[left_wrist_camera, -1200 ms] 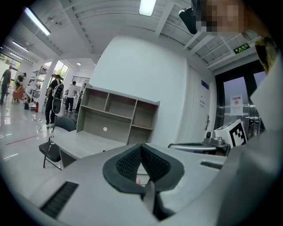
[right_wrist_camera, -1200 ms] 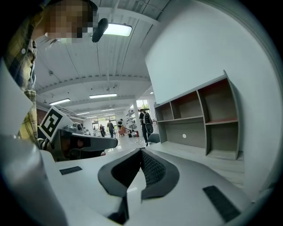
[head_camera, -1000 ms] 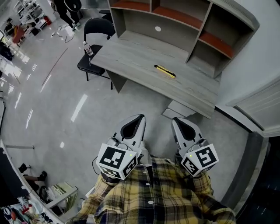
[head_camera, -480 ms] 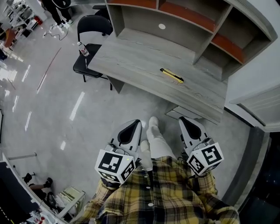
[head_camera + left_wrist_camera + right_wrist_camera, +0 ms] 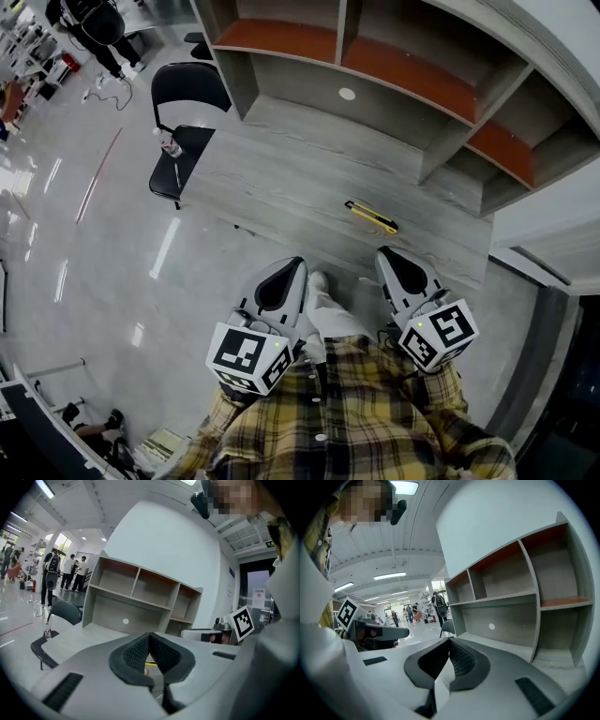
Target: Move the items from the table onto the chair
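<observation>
Table (image 5: 281, 178) nearer; yellow tool (image 5: 371, 217), perhaps knife, unmoved; right gripper (image 5: 389, 255) closed.

Yellow plaid shirt (image 5: 328, 427), white trousers (image 5: 333, 317), grey left gripper (image 5: 297, 263), right gripper (image 5: 384, 252), marker cubes (image 5: 247, 354)

Bright, even indoor light falls from the ceiling lights (image 5: 405, 487); pale streaks of glare lie on the glossy floor (image 5: 167, 246); the desk (image 5: 281, 178) is evenly lit, with only a soft shadow under its near edge; both gripper views bulge strongly and go black at the corners; the near fingers (image 5: 136, 653) look soft and unfocused; the head view is sharp.
</observation>
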The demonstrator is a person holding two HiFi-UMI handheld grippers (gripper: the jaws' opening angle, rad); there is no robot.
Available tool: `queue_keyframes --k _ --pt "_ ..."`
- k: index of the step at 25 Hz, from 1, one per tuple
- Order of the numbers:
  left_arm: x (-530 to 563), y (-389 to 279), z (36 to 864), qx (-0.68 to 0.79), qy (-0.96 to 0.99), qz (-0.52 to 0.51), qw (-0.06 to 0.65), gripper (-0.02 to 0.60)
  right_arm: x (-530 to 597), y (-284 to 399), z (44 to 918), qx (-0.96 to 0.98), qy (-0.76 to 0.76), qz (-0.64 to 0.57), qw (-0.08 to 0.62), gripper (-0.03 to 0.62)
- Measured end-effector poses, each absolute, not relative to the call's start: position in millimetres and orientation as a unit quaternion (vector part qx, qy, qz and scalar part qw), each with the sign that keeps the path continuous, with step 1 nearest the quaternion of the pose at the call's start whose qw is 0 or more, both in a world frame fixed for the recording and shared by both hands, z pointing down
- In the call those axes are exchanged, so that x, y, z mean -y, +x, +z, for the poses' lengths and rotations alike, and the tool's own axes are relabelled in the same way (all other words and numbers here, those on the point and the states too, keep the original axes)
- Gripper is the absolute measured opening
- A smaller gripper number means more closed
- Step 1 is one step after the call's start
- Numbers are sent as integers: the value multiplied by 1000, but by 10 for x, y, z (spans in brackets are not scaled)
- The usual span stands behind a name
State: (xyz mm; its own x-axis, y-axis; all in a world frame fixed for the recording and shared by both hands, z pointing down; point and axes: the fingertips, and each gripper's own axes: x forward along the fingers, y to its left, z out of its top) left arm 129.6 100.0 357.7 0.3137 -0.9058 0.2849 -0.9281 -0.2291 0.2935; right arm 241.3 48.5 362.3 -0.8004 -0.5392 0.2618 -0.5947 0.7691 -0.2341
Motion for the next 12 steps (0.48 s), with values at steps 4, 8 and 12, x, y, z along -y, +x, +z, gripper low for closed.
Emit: queue_keyframes --k 4,8,12 --pt "-416 1240 3415 573 796 31 193 5 64 2344 3520 935 312 148 83 18" --pt "-2 1218 3365 561 806 34 186 5 407 2327 3519 932 322 146 84 18" --pt "315 1264 3368 541 819 40 188 5 617 2360 3596 925 334 152 95 18"
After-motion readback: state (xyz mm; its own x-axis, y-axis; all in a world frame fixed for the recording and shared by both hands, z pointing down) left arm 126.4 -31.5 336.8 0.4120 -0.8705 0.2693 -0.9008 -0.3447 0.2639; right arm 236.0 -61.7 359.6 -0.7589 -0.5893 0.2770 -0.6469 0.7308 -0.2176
